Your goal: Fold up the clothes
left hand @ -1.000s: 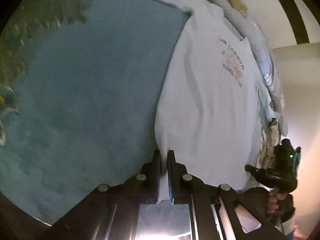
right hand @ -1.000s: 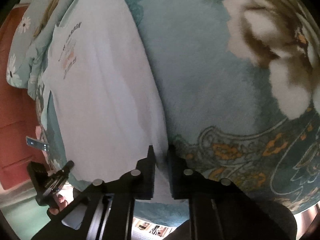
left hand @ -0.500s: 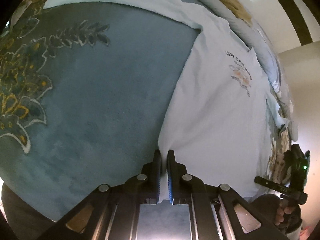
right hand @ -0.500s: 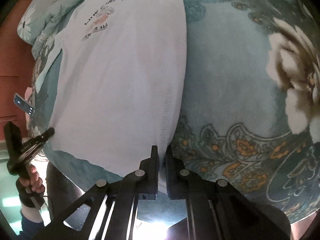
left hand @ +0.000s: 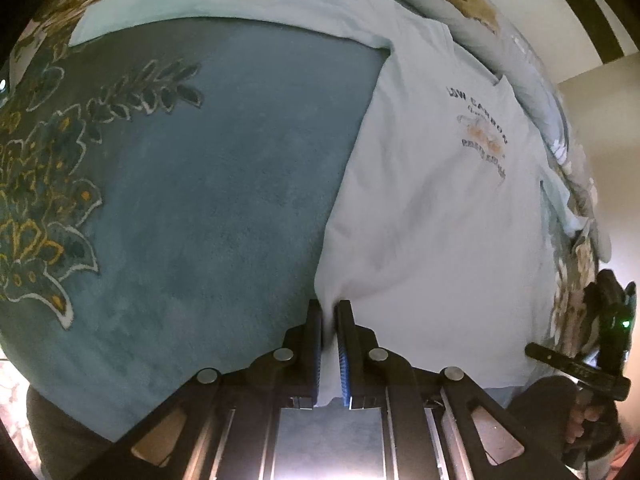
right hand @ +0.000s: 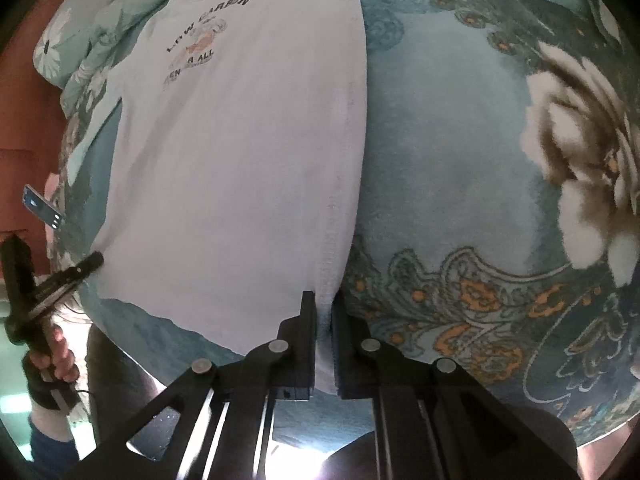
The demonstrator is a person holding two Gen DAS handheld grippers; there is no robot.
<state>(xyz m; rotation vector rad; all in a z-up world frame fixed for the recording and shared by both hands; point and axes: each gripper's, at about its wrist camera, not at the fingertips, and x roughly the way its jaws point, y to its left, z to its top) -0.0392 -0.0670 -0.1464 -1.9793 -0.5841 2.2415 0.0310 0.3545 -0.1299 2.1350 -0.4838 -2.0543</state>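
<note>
Left hand-held gripper (left hand: 329,312): jaws closed to a narrow slit, clamping a pinch of white fabric at one bottom corner of the T-shirt (left hand: 432,216); a tongue of cloth hangs down between the two fingers.

Right hand-held gripper (right hand: 324,304): jaws likewise nearly closed, pinching the stitched hem at the opposite bottom corner of the T-shirt (right hand: 240,160).

T-shirt position: spread front side up on the bed, extending straight ahead of both grippers. In the left wrist view it lies ahead and to the right of the fingers; in the right wrist view it lies ahead and to the left.

T-shirt print: dark lettering with an orange graphic (right hand: 200,36) at the far end of the garment, near the collar; the top line reads "LOW CARBON".

T-shirt condition: body mostly flat, with light creases fanning out from the left grip point.

Bed surface: teal blanket (left hand: 208,200) with leaf and flower ornament; a large pale bloom (right hand: 580,160) lies ahead and right of the right gripper.

Far end: a floral quilt (right hand: 76,48) is bunched just beyond the collar.

Cross view: each camera shows the opposite gripper at the frame edge, held in a hand (right hand: 56,356).
</note>
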